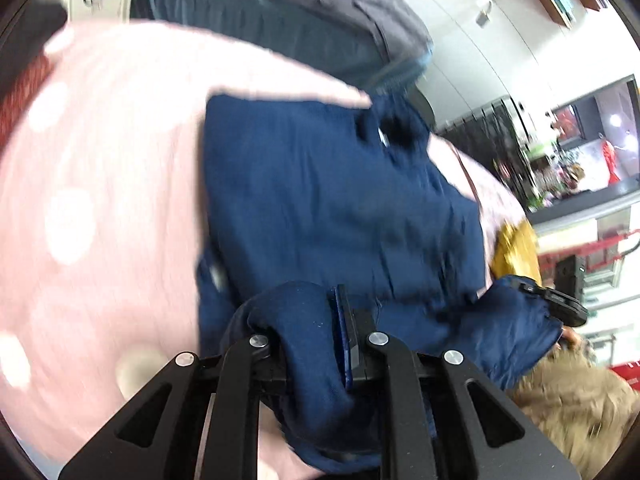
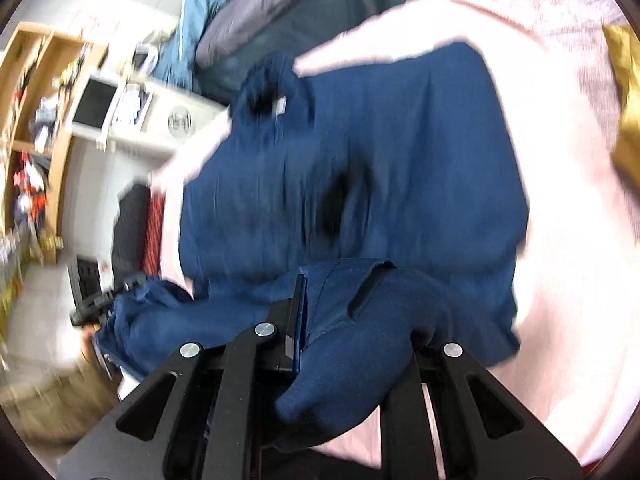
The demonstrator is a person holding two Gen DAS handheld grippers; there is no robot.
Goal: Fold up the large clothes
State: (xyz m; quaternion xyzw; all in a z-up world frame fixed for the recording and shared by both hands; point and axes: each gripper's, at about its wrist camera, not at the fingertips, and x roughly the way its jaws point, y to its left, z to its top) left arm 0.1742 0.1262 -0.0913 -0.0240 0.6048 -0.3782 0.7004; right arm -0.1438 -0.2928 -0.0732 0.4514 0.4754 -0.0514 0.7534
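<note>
A large navy-blue fabric garment lies spread across a pale pink bed cover with white dots, its neck opening and small white label at the far end from both cameras. The near edge of the garment is lifted off the bed: the left hand-held gripper is clamped on a bunched fold of the blue cloth, which drapes over its black linkage, and the right hand-held gripper is likewise closed on the cloth, a thick roll of fabric hanging over its right finger. In each wrist view the other gripper shows at the frame's edge with the same hem gathered around it, so the two appear to hold opposite corners of one edge. Both pictures are smeared by motion.

Judging from this, the fold seems to be in an early stage: the body of the garment looks roughly flattened on the bed, its near edge is gripped and raised, but nothing is yet laid over on itself. Carrying that edge toward the collar, setting it down and any further folds appear to remain.

A mustard-yellow piece of cloth sits on the cover just beyond the garment's side. Farther off are rumpled grey and teal bedding, a wooden shelf unit cluttered with small items and a white appliance with a dark screen.
</note>
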